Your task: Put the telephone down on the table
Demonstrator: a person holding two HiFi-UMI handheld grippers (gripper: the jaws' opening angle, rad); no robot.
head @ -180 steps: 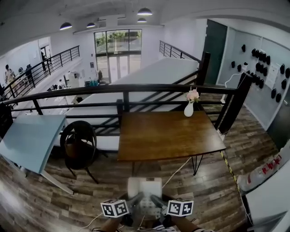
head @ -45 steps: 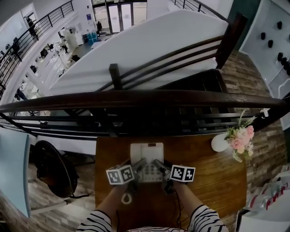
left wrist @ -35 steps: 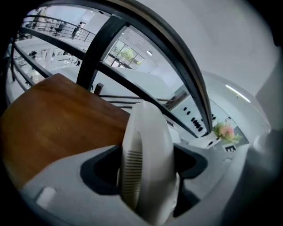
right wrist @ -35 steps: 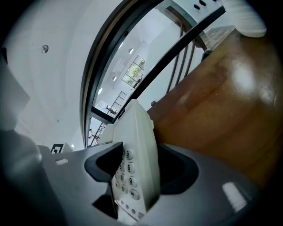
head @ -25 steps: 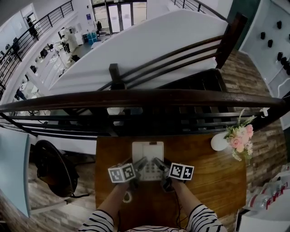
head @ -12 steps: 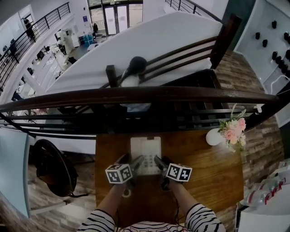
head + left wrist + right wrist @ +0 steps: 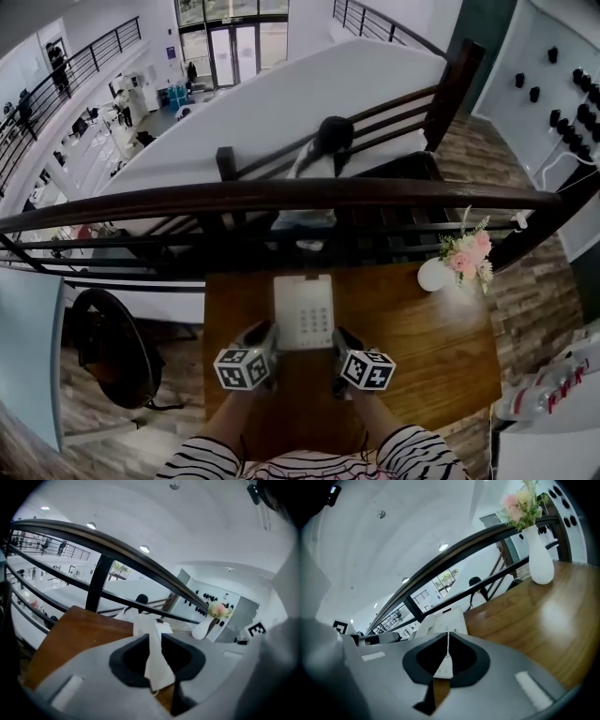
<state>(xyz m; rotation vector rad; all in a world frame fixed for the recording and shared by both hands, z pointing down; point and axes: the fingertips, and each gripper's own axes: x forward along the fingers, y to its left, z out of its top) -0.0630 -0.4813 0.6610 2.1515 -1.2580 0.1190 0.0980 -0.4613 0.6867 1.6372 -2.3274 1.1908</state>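
Telephone [image 7: 304,311] lies flat on wooden surface [image 7: 422,337], by the railing side; left gripper [image 7: 267,328] just beside its L edge, jaws a narrow slit apart; right gripper [image 7: 337,334] by its R edge, jaw tips meeting; vase [image 7: 433,275] well off to the R.

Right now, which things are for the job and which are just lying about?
For the job: telephone, table, left gripper, right gripper.
Just lying about: vase of flowers, railing, chair.
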